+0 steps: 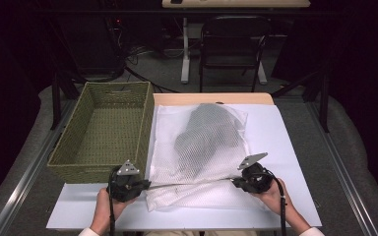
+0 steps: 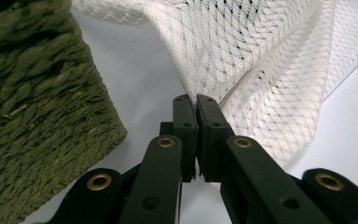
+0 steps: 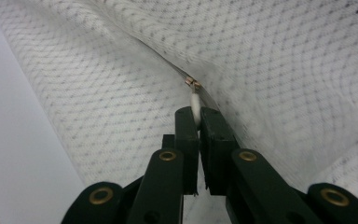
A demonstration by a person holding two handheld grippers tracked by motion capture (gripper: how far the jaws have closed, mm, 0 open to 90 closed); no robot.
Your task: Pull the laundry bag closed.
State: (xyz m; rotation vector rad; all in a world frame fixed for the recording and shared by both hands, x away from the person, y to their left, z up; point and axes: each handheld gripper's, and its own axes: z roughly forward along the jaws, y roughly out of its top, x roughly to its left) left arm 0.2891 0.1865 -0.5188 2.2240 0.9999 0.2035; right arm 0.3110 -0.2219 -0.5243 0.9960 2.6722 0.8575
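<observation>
Two handheld grippers worked a white mesh laundry bag [image 1: 197, 147] on a white table [image 1: 285, 147]. At far left sat an open woven green basket [image 1: 101, 130], just beside the bag. The left gripper [image 1: 145, 186] was clenched on the bag's near left corner. Inside the bag lay a dark grey garment [image 1: 206, 135], its long axis running away from the person. The right gripper [image 1: 234, 181] pinched the white zipper pull [image 3: 195, 100]. The zipper line ran left to right along the near edge, pulled taut. Zipping appeared underway, though opening or closing was unclear; next, the right hand likely needed a steady level pull while the left anchored.
</observation>
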